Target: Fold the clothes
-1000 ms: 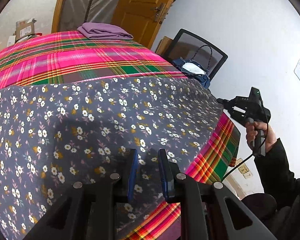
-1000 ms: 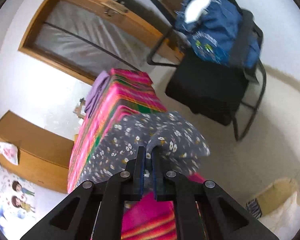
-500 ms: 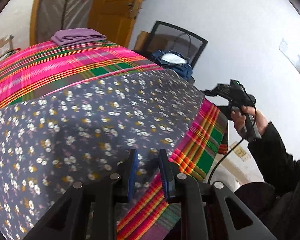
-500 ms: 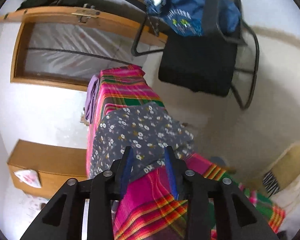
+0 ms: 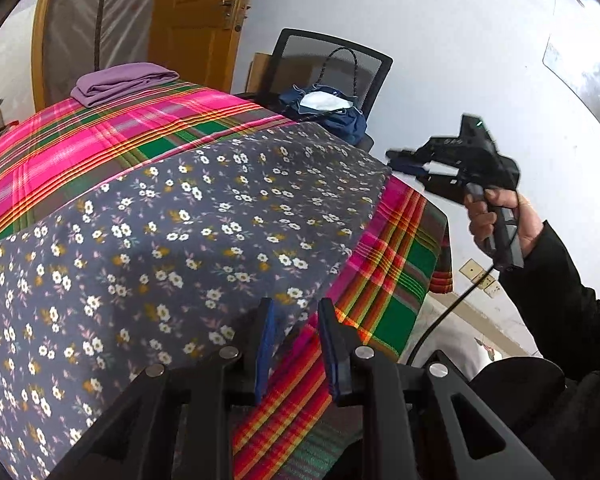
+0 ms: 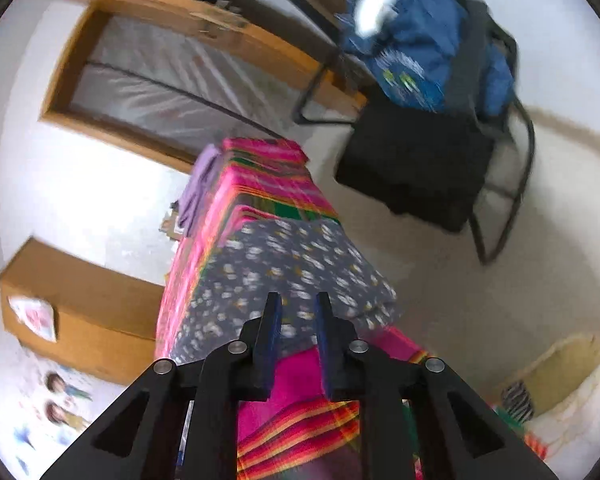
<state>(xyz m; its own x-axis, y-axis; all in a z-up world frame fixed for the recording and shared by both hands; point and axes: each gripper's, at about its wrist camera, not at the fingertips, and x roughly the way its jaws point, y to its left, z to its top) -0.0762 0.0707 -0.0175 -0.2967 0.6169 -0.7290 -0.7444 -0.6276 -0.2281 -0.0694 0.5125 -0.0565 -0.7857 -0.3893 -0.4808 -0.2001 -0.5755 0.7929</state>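
Note:
A dark grey floral garment [image 5: 180, 240] lies spread flat on the table's pink and green plaid cloth [image 5: 100, 140]. My left gripper [image 5: 296, 308] hovers over the garment's near right edge, open, with nothing pinched between its blue pads. A hand holds my right gripper [image 5: 392, 161] just off the garment's far right corner. In the right wrist view, the right gripper [image 6: 298, 304] points at the garment [image 6: 292, 264]; its jaws are closing, still apart, with no cloth between them.
A folded purple cloth [image 5: 124, 84] sits at the table's far end. Past the far right corner stands a black chair [image 5: 332, 56] holding a blue bag [image 6: 420, 52]. A wooden cabinet [image 6: 80, 292] stands left of the table and a basket [image 6: 560, 380] sits on the floor.
The right gripper was shut on a raised corner of the garment, then opened and let it drop flat; its jaws have since narrowed. The left gripper slid right to the garment's edge.

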